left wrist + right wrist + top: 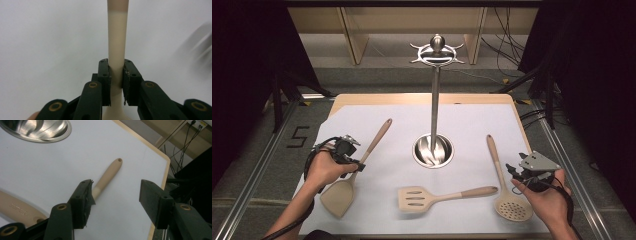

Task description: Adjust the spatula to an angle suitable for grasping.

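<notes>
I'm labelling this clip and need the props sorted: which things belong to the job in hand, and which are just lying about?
In the job:
- solid spatula, its handle clamped in the left tool
- hanging rack with hooks on top, likely the destination

Lying about for now:
- slotted turner, mid-table
- skimmer, beside the open right tool
- white mat

Overhead cam fwd-down; jaw cams close

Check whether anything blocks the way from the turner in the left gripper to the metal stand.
Nothing visible does. The left gripper is shut on the turner, and bare white tabletop lies between it and the stand. The slotted spatula lies nearer the person, aside.
</notes>
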The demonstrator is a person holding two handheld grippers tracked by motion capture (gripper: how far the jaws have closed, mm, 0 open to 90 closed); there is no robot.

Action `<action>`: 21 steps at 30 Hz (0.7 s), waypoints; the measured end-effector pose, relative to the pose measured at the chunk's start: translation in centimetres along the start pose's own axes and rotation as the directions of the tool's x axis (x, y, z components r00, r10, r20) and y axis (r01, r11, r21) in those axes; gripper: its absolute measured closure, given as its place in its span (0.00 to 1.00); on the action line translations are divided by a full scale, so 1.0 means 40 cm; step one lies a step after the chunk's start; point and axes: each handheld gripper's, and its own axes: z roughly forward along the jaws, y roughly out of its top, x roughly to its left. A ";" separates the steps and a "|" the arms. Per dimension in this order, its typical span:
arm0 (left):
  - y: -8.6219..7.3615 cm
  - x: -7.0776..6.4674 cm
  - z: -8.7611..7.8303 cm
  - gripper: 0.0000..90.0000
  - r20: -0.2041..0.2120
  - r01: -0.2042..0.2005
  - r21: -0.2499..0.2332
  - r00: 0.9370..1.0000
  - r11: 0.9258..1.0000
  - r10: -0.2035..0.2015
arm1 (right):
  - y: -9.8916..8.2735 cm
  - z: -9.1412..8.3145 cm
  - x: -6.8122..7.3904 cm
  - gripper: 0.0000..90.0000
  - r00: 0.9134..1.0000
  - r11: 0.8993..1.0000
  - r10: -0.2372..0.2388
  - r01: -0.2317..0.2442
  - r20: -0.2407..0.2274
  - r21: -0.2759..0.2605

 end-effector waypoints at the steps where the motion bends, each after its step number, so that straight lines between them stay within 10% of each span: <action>1: -0.003 -0.003 -0.018 0.87 0.013 -0.016 -0.052 1.000 0.999 0.016 | 0.000 0.000 0.001 0.49 1.000 1.000 0.003 -0.003 0.000 0.000; 10: -0.001 -0.027 -0.053 0.87 -0.017 -0.032 -0.257 0.999 0.966 0.028 | 0.000 0.000 0.000 0.49 1.000 1.000 -0.001 0.001 0.001 -0.003; 21: 0.033 -0.044 -0.083 0.87 0.029 -0.068 -0.484 0.995 0.872 0.094 | 0.001 -0.002 0.000 0.49 1.000 1.000 0.001 -0.001 0.008 -0.008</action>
